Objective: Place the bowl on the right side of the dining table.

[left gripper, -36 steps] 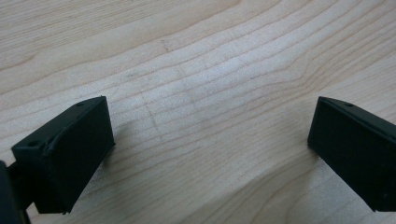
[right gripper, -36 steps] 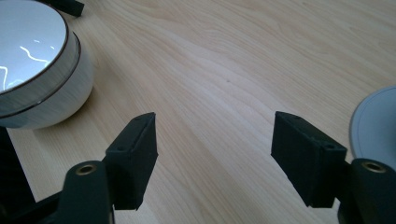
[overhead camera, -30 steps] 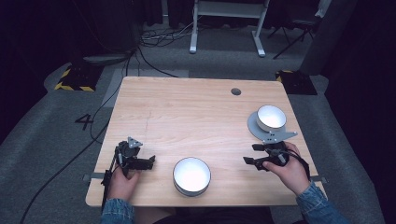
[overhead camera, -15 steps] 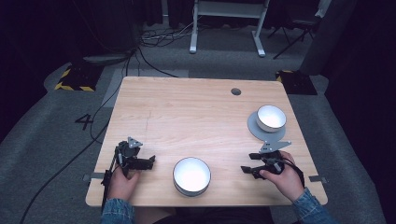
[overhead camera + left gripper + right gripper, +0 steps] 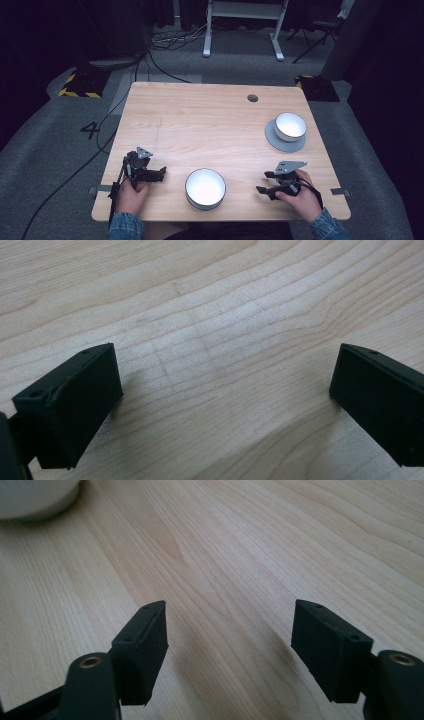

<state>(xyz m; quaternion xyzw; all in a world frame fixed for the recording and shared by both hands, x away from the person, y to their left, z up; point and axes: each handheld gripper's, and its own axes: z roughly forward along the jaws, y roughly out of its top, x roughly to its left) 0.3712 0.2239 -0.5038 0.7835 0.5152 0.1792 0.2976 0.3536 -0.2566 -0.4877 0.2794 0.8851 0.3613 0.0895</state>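
In the high view, a white bowl (image 5: 205, 188) is sitting near the front edge of the wooden table (image 5: 200, 125), between the left gripper (image 5: 159, 173) and the right gripper (image 5: 263, 183), both resting low on the tabletop and pointing inward at it. Neither is touching it. A second white bowl (image 5: 290, 126) is standing on a grey round saucer (image 5: 273, 138) further back on the right, well apart from both hands. The near bowl is looking like glazed ceramic, so it is probably stiff, fairly heavy for a two-jaw pinch, slippery and breakable; the rim wall is the likely place to take hold, one jaw inside and one outside. The bowl is lying close to the front edge, so a sideways knock could send it off, while the middle and back of the table are offering plenty of open room.

In the left gripper view, the left gripper (image 5: 222, 400) is holding its jaws wide apart over bare wood grain, with nothing between them.

In the right gripper view, the right gripper (image 5: 227, 645) is also showing its jaws spread and empty, and the white bowl (image 5: 35, 497) is peeking in at the upper left corner, off to one side of the jaws' line.
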